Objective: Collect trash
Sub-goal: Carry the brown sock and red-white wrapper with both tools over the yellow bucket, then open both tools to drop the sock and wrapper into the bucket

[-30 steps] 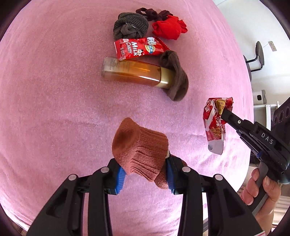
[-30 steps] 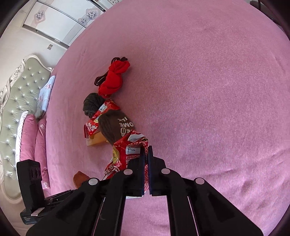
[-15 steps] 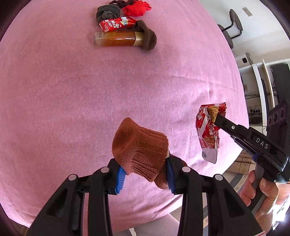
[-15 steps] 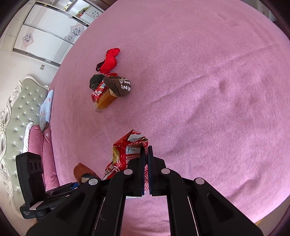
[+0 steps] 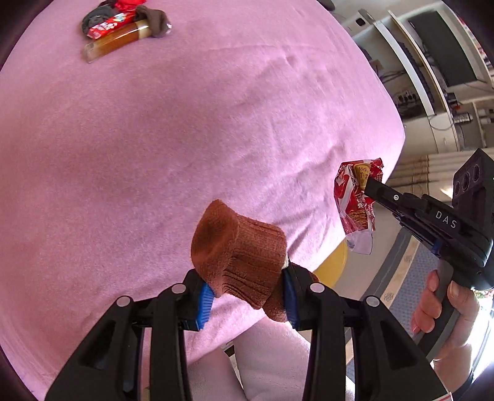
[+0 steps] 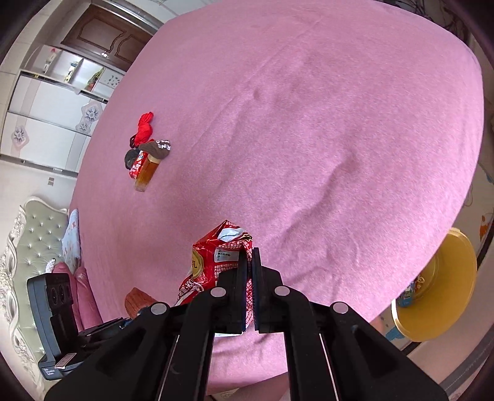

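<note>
My left gripper (image 5: pixel 247 296) is shut on a rust-brown knitted sock (image 5: pixel 237 256) and holds it above the near edge of the pink bed (image 5: pixel 154 138). My right gripper (image 6: pixel 250 271) is shut on a crumpled red snack wrapper (image 6: pixel 216 262), also held in the air; the wrapper shows in the left wrist view (image 5: pixel 355 200) to the right of the sock. A yellow bin (image 6: pixel 438 290) stands on the floor past the bed's edge, at the right of the right wrist view.
Far across the bed lies a pile: an amber bottle (image 5: pixel 117 43), a red Milk Candy packet (image 5: pixel 108 24), dark socks (image 5: pixel 154 18) and red cloth (image 6: pixel 145 129). A tufted headboard (image 6: pixel 34 246) and pillows are at the left. Shelves (image 5: pixel 432 61) stand beyond the bed.
Both grippers have pulled back from the pile towards the bed's near edge, still holding the sock and the wrapper. The yellow bin has come into view.
</note>
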